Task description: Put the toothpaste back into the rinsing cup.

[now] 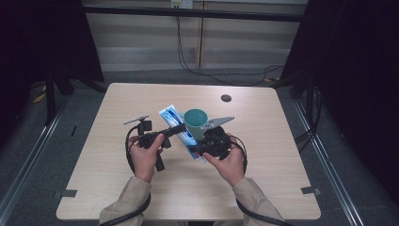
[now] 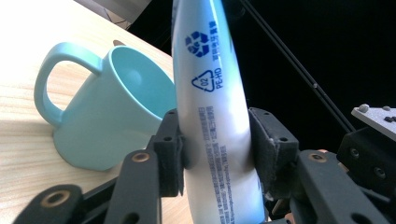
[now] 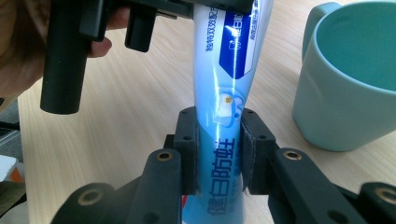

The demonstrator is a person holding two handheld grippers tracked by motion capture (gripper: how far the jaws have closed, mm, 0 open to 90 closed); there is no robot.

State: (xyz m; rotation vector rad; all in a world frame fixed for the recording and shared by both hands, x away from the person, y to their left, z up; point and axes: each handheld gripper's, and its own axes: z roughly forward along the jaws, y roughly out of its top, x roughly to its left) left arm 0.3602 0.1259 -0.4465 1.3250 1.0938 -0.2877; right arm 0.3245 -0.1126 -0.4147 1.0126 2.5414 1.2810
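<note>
1. A pale wooden table (image 1: 263,188) stands on grey floor, with dark curtains at both sides.
2. A teal mug (image 1: 195,122) stands near the table's middle.
3. Just beside it, the toothpaste tube (image 1: 175,126) is clamped by both the left gripper (image 2: 215,140) and the right gripper (image 3: 218,140).
4. The tube's cap end is hidden, probably behind the right hand (image 1: 229,162).

A pale wood desk (image 1: 263,188) stands on grey floor (image 1: 42,188); a small dark round cap (image 1: 226,98) sits in its top near the far edge; beige wall panels (image 1: 141,42) lie behind; black cables (image 1: 226,73) trail down; dark curtains (image 1: 362,70) flank both sides.
</note>
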